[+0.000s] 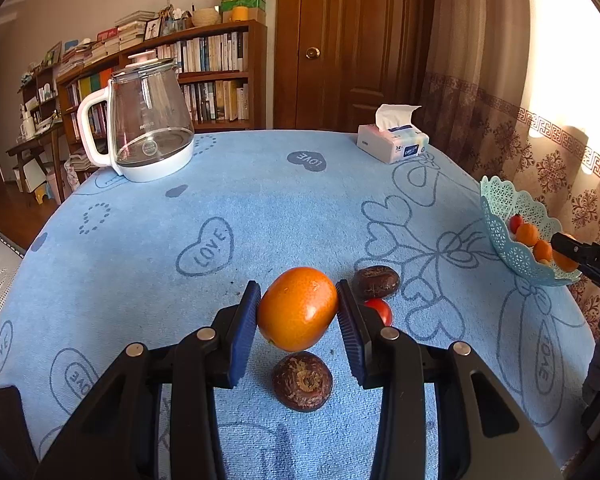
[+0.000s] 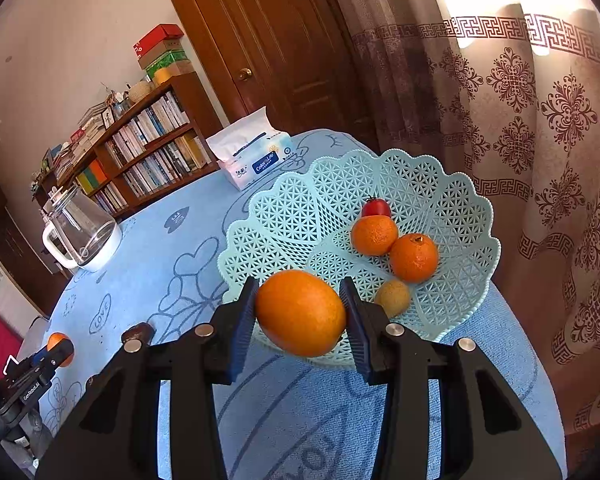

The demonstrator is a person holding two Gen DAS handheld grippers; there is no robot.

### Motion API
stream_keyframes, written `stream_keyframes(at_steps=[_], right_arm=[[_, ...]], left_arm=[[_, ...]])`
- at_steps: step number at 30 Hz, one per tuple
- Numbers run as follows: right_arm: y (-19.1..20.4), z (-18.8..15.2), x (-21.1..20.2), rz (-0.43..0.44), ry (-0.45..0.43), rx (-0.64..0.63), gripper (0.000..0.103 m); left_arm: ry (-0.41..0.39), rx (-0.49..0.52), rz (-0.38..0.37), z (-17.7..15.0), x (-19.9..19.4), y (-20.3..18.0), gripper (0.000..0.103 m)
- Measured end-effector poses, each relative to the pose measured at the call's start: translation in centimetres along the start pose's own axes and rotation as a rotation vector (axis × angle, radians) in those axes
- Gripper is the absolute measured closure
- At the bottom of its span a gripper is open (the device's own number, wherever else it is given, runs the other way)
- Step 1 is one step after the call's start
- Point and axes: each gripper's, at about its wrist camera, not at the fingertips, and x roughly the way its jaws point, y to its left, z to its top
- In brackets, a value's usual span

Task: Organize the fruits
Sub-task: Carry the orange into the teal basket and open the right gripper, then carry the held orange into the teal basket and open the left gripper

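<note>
My left gripper [image 1: 298, 308] is shut on an orange [image 1: 297, 309] and holds it just above the blue cloth. Below it lies a dark brown fruit [image 1: 302, 381]; another brown fruit [image 1: 376, 282] and a red tomato [image 1: 381, 311] lie to its right. My right gripper [image 2: 300, 314] is shut on a second orange [image 2: 300, 313] over the near rim of the pale blue lattice basket [image 2: 300, 216]. In the basket sit two tangerines [image 2: 374, 235], a red tomato [image 2: 376, 208] and a small greenish-brown fruit [image 2: 393, 297]. The basket also shows in the left wrist view [image 1: 500, 208].
A glass kettle [image 1: 140, 120] stands at the table's far left. A tissue pack [image 1: 394, 140] lies at the far edge. A curtain [image 2: 540, 160] hangs close behind the basket. A bookshelf [image 1: 204, 76] and a door [image 1: 352, 40] stand beyond the table.
</note>
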Motion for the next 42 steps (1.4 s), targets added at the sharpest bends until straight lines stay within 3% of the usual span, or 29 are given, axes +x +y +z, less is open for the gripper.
stream_keyframes(at_steps=[7, 16, 17, 19, 23, 36, 42], right_arm=[[0.1, 0.2, -0.4, 0.021, 0.001, 0.014, 0.059], [-0.8, 1.1, -2.2, 0.018, -0.067, 0.062, 0.058], [-1.0, 1.2, -2.5, 0.017, -0.077, 0.071, 0.057], [-1.5, 1.5, -3.2, 0.015, -0.105, 0.095, 0.044], [-2.6, 2.1, -4.5, 0.007, -0.151, 0.136, 0.043], [-4.3, 3.4, -6.7, 0.021, -0.205, 0.206, 0.031], [-4.7, 3.6, -7.2, 0.033, -0.22, 0.221, 0.031]], left_arm=[[0.003, 0.002, 0.001, 0.0, 0.0, -0.1, 0.064], [0.004, 0.028, -0.004, 0.0, -0.2, -1.0, 0.064], [0.003, 0.033, -0.005, 0.0, -0.3, -1.2, 0.064], [0.004, 0.046, -0.011, 0.2, -0.3, -1.7, 0.064], [0.002, 0.08, -0.031, 0.6, -0.6, -3.1, 0.064], [0.038, 0.163, -0.195, 3.2, 0.6, -9.7, 0.064], [0.063, 0.202, -0.276, 4.3, 2.4, -13.7, 0.064]])
